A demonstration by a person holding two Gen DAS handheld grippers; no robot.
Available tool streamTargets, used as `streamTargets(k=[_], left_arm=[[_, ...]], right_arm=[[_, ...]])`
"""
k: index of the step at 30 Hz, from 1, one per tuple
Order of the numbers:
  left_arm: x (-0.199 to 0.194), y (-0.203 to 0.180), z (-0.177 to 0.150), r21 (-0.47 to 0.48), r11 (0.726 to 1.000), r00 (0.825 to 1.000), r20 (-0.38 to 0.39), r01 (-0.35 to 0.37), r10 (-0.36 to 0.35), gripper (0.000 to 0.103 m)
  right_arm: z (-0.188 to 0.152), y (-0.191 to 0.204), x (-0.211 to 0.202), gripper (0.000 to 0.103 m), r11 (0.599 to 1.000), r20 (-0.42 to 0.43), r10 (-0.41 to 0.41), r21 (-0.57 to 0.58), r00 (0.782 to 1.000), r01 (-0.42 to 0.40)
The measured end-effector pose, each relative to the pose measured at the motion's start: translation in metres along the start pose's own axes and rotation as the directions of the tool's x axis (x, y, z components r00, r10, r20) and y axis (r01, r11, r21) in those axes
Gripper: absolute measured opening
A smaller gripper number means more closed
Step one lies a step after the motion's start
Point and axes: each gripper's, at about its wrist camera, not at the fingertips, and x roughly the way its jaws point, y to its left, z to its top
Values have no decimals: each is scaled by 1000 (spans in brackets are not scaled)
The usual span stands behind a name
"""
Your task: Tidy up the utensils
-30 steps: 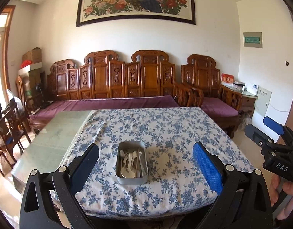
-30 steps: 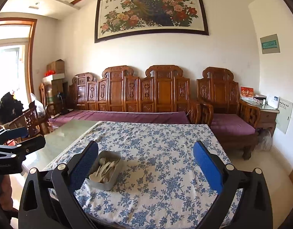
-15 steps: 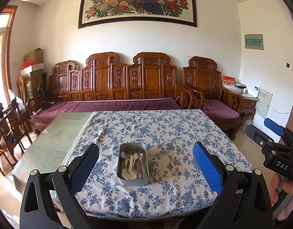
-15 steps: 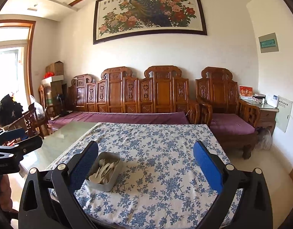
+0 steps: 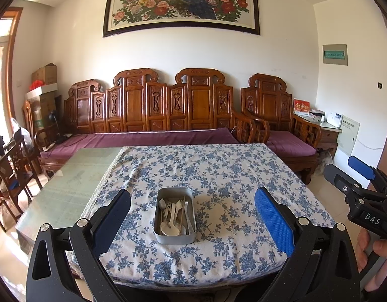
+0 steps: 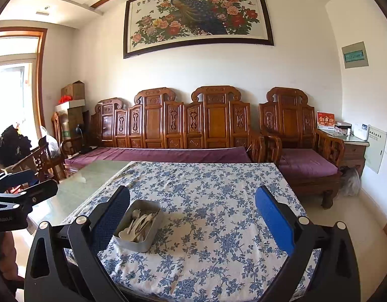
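A metal tin (image 5: 175, 215) is shown standing on the flowered cloth (image 5: 231, 176) of the bench (image 5: 75, 178), near its front edge. The utensils (image 5: 174, 212), pale spoons and a few thin metal pieces, are seen lying loose and crossed inside it; none is seen on the cloth outside. This arrangement would fit both a tin into which the utensils have been gathered and a tin from which they are to be sorted, and the stage cannot be settled from these views.

The left gripper (image 5: 192, 224) is held wide open above the front edge of the bench, the tin framed between its blue pads; nothing is held or touched. The right gripper (image 6: 192, 224) is likewise spread wide and empty, set to the right of the tin, which appears beside its left finger. In the left wrist view, part of a hand (image 5: 377, 254) is seen on the right gripper's handle.

Several risks may be judged. Because the utensils are tangled, a neighbour could be dragged out or dropped if one piece were gripped. The light tin could be pushed or tipped by a finger pressed against its wall, and the cloth could be rucked beneath it. Being close to the front edge, the tin could be nudged off the bench.
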Motion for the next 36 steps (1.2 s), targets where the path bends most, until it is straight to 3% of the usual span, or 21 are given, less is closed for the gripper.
streamTargets(k=[36], left_arm=[[-12,-5,3,5,1000,1000,21,9,-10,95]], right_arm=[[-4,4,-3,100,1000,0,3,5,1000,-3]])
